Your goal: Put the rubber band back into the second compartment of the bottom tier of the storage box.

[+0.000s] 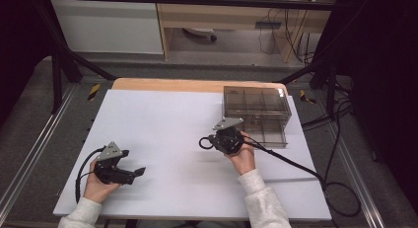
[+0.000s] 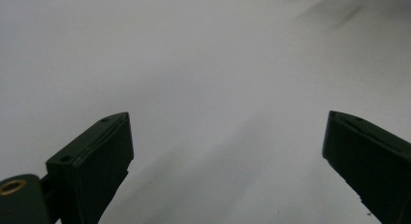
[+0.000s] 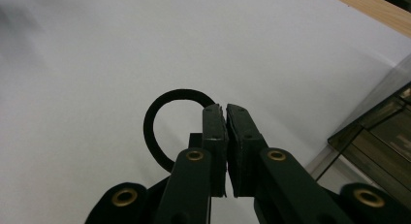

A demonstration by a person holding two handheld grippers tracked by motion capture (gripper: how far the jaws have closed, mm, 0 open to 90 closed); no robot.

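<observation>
High view showed the right tool [image 1: 209, 140] near the middle of the bench [image 1: 162, 119], just off the front left corner of a smoky transparent compartment box [image 1: 256, 107] that sat at the bench's far right corner. Its jaws were clenched on a black ring [image 1: 205, 142], which stuck out from the tips toward the bench's left edge. The right hand [image 1: 242, 156] gripped the tool's body from behind, with a black cable [image 1: 296, 165] trailing off toward the right edge.

Right gripper view gave the closer look: the two black pads stood pressed almost flat together, pinching the ring [image 3: 167, 124] at its right side, so the loop hung to the left of the jaws, over the white surface. Whether the ring touched the bench or hung just above it could not be told. A corner of the box [image 3: 383, 127] showed at the right.

The left tool [image 1: 132, 163] lay near the front left corner of the bench, held by the left hand [image 1: 96, 186]. Left gripper view showed its jaws released and spread wide, with nothing between them but bare white bench [image 2: 203, 88].

No brand, label or readable writing appeared on the tools, the ring or the box.
</observation>
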